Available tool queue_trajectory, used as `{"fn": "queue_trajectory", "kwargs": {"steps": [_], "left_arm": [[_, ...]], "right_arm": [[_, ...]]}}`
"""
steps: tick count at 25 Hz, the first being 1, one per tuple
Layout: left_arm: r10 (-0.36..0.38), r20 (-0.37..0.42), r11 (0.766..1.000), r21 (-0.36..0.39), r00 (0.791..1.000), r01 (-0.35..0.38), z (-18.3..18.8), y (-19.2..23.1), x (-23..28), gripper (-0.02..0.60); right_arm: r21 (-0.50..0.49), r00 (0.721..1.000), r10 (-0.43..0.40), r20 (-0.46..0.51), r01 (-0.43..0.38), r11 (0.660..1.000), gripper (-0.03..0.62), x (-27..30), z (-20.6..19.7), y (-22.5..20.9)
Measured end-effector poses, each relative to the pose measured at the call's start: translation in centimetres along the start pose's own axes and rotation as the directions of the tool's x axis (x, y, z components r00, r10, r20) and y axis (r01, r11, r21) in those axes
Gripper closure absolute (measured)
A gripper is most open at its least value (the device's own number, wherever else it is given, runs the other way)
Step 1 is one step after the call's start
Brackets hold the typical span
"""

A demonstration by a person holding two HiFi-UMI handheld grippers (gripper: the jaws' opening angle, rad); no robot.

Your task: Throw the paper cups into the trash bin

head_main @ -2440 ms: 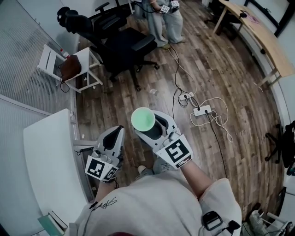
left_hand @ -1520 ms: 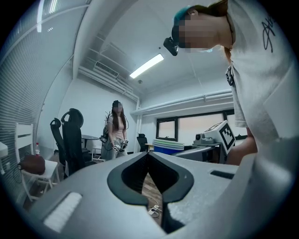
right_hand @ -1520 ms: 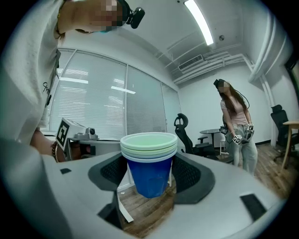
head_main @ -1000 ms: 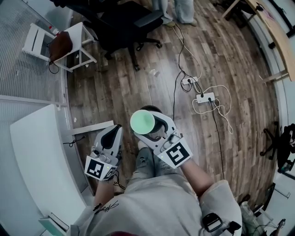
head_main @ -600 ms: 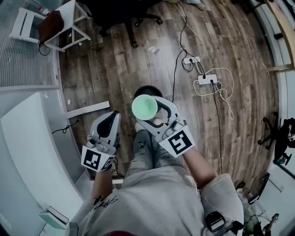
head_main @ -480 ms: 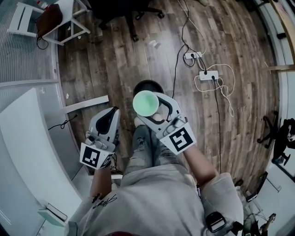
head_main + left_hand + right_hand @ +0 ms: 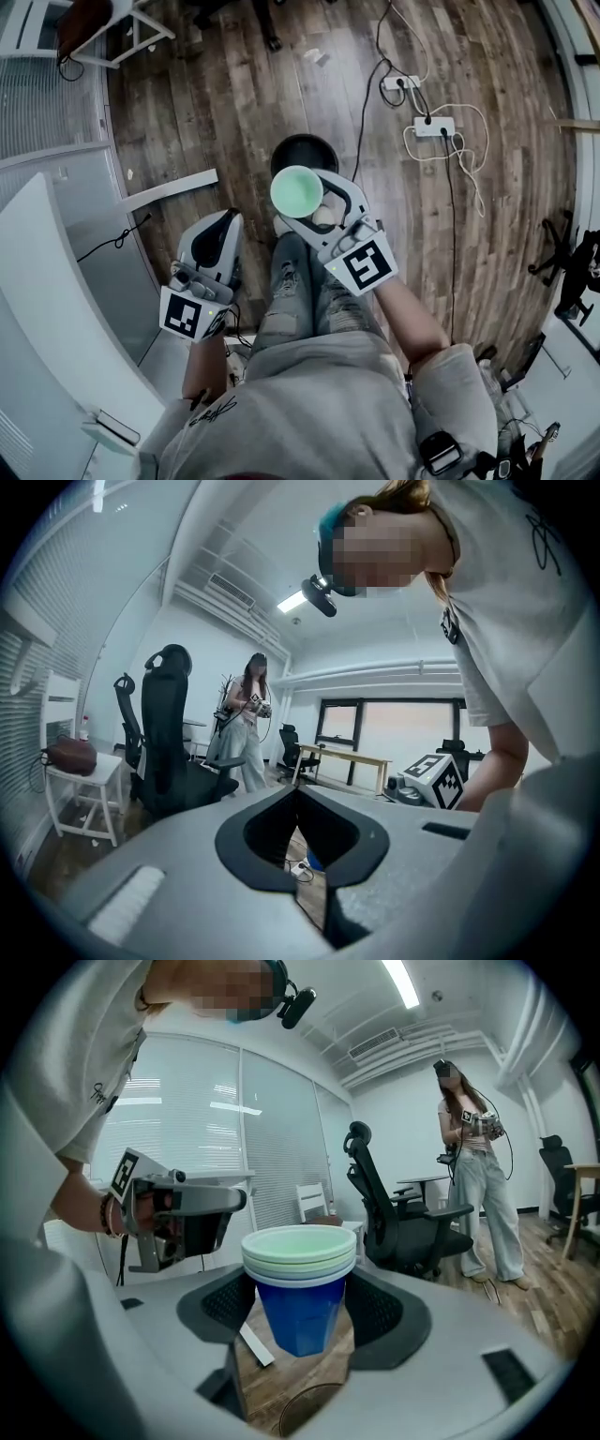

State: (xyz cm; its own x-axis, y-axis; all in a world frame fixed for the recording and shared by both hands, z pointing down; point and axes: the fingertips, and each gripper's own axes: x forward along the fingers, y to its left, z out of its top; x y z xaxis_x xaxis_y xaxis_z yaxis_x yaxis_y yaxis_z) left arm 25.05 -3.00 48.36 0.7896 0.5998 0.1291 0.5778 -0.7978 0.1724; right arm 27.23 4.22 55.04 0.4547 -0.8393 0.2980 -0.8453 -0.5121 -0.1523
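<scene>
My right tool (image 7: pixel 314 208) grips stacked paper cups (image 7: pixel 296 190) above the trash bin (image 7: pixel 302 148); left tool (image 7: pixel 223 225) closed, empty.

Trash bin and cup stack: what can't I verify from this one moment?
Trash bin contents: head view, the paper cups and right tool cover most of it; right gripper view shows only a rim sliver behind the tool body.
Cup count: head view shows only the top cup; nested rims in right gripper view sit too close to count.
</scene>
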Motion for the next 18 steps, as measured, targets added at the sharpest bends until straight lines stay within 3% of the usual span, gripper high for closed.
{"fn": "queue_trajectory", "kwargs": {"steps": [6,18], "left_arm": [[-0.002,-0.017,1.000,-0.029,1.000,0.001,-2.1,0.5,-0.2,0.580],[-0.018,-0.042,0.997,-0.077,0.999,0.015,-6.1,0.6,-0.5,0.580]], "right_arm": [[-0.044,0.999,-0.011,-0.043,0.009,0.999,0.301,0.9,-3.8,0.1],[0.007,0.994,-0.035,-0.107,0.035,0.999,0.301,2.8,-10.8,-0.4]]}}
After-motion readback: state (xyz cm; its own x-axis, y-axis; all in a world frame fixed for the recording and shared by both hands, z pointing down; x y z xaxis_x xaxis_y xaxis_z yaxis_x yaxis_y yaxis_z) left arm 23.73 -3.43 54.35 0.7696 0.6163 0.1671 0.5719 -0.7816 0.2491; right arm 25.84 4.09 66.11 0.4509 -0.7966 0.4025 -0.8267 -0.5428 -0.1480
